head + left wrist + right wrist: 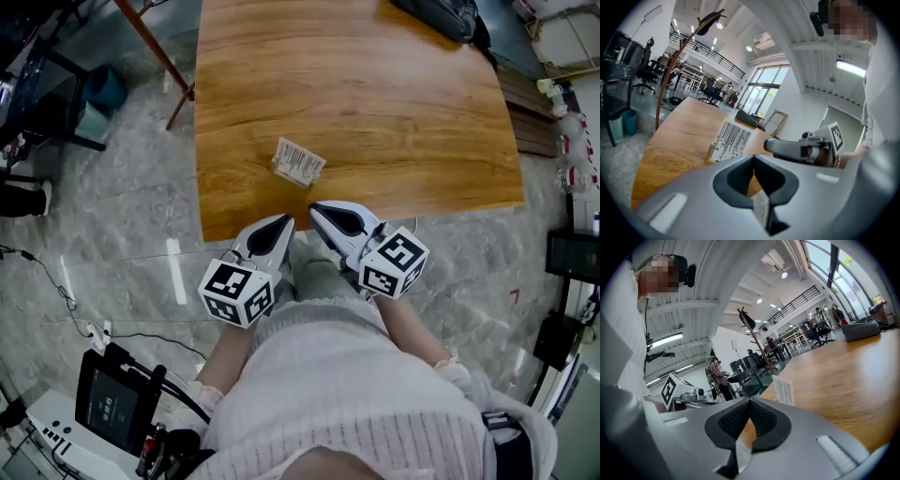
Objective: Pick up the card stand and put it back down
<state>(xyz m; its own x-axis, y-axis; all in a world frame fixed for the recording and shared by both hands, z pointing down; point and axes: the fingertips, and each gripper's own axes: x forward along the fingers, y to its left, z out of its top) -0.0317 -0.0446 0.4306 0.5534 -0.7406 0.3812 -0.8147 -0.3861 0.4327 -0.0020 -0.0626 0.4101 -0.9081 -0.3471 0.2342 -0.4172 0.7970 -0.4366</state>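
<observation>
The card stand (298,161), a small wooden base holding a white printed card, sits on the wooden table (412,103) near its front edge. It appears in the left gripper view as the card stand (730,139) and in the right gripper view as the card stand (783,390). My left gripper (285,224) hovers at the table's front edge, short of the stand, shut with nothing between its jaws. Beside it my right gripper (317,211) is also shut and empty, its tips just over the table edge. In its own view the left gripper (753,157) has tips touching; so has the right gripper (750,401).
A dark bag (442,16) lies at the table's far right corner. A coat rack's legs (159,52) stand to the left on the marble floor. A device with a screen (111,401) and cables sits lower left. Shelving (572,253) stands on the right.
</observation>
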